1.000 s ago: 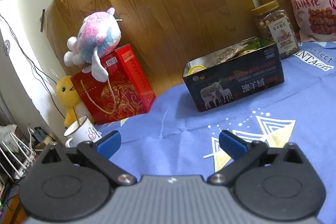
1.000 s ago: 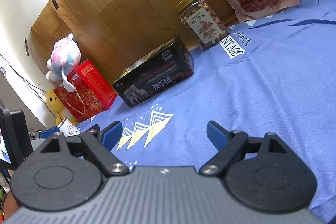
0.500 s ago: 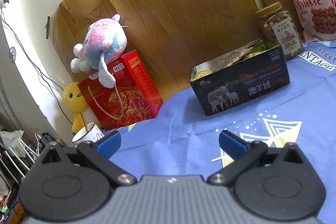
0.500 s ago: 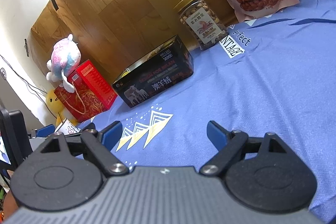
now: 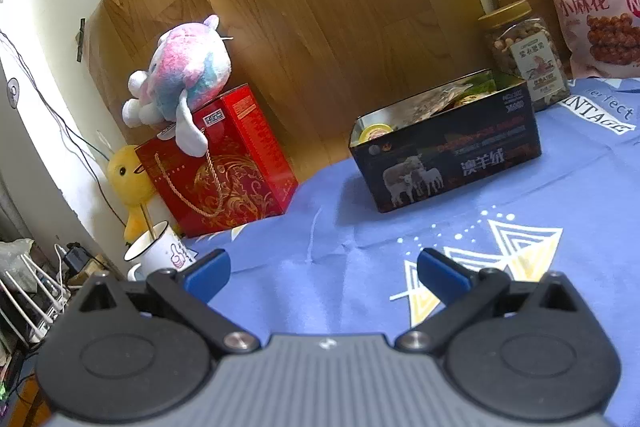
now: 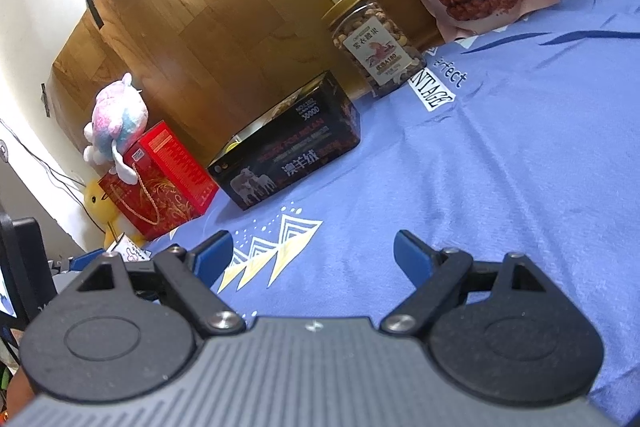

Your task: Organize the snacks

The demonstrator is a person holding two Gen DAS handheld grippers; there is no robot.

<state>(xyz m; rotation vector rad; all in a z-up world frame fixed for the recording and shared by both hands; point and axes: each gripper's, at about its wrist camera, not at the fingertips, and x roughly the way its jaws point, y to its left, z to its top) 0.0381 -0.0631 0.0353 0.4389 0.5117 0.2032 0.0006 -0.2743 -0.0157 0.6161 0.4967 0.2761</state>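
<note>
Tin open-topped on the blue cloth, packets and a yellow-lidded cup already inside. Now larger and lower in the left view than a second ago, so approached by the left gripper, or tilted toward. Nearly the same place and size in the right view, the tin well ahead of the right gripper.

Behind the tin, to its right: nut jar, upright with a gold lid. Further right of that, pink snack bag propped against the wall. Neither touching the tin, as far as can be told.

Left of the tin: red box with a plush toy on top, a yellow duck beside it and a mug in front.

Both sets of jaws spread wide, nothing between them, only cloth beneath.

Judged: sorting mostly done or paused, since no loose snack lies on the cloth near the tin. Left side's small advance reads as lining up on the tin rather than a reach for anything. Jar and bag likeliest remaining candidates, both far off for either gripper.
</note>
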